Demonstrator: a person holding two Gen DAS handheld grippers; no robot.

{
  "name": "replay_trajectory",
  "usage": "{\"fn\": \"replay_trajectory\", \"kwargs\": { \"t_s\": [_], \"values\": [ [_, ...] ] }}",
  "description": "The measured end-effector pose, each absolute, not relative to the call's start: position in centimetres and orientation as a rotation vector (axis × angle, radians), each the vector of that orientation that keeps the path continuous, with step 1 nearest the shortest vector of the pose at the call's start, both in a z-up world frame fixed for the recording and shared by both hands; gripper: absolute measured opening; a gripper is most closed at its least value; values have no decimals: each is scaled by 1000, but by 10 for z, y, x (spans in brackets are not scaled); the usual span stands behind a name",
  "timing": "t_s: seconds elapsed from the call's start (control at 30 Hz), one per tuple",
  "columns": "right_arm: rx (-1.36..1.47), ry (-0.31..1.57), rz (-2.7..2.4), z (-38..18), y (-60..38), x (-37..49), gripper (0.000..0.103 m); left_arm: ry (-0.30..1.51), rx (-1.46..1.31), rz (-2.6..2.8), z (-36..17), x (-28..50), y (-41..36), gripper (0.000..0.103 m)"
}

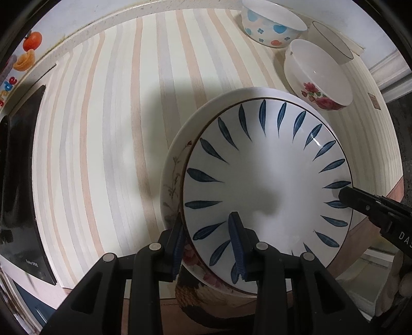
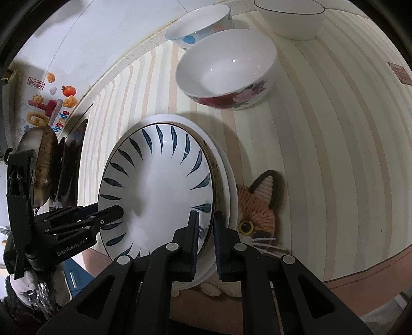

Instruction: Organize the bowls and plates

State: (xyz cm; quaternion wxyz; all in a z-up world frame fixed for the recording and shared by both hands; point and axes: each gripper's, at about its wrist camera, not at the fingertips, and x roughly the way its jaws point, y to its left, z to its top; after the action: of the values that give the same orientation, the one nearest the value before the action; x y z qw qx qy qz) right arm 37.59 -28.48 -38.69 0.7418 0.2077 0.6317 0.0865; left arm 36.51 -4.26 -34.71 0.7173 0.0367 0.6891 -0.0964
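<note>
gripping a two-plate stack from both sides

left wrist view. left gripper: blue-padded fingers closed narrow on the near rim of the stacked plates, one pad on the upper face, the other outside and below the rim. blue-leaf plate: white, ring of dark blue leaf strokes, lying on top of a floral plate, whose edge shows past it on the left. right gripper: black tip touching the blue-leaf plate's right rim; its spread cannot be told from this side. striped table mat: pastel stripes, under the stack. beyond the plates, three bowls near one another: rose bowl nearest, heart-pattern bowl behind it to the left, dark-rimmed white bowl to the right. black flat appliance at the left edge.

right wrist view. right gripper: fingers drawn narrow, clamping the near rim of both plates between them. blue-leaf plate rests on the floral plate, only a white outer band showing. left gripper meets the stack's far-left rim. striped table mat below. knitted fox mat partly under the stack's right edge. rose bowl beyond the plates; heart-pattern bowl and dark-rimmed white bowl farther back. wok at left, wall stickers above.
</note>
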Motion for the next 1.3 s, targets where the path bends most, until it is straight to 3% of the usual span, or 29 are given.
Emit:
{"fn": "replay_trajectory", "kwargs": {
  "t_s": [0.53, 0.87, 0.97, 1.1, 1.27, 1.3],
  "values": [
    [489, 1421, 177, -384, -287, 379, 15, 1516, 39, -149, -331, 358, -24, 31],
    [321, 1338, 182, -304, -280, 361, 18, 1405, 48, -112, -258, 324, -31, 31],
    [262, 1303, 187, -269, -275, 352, 33, 1379, 22, -121, -234, 315, -39, 33],
    [217, 1259, 216, -229, -270, 342, 68, 1355, -12, -131, -207, 305, -42, 41],
    [180, 1225, 244, -197, -265, 330, 82, 1341, -48, -124, -187, 299, -44, 78],
    [177, 1227, 248, -192, -264, 328, 84, 1335, -54, -122, -183, 297, -45, 79]
  ]
}}
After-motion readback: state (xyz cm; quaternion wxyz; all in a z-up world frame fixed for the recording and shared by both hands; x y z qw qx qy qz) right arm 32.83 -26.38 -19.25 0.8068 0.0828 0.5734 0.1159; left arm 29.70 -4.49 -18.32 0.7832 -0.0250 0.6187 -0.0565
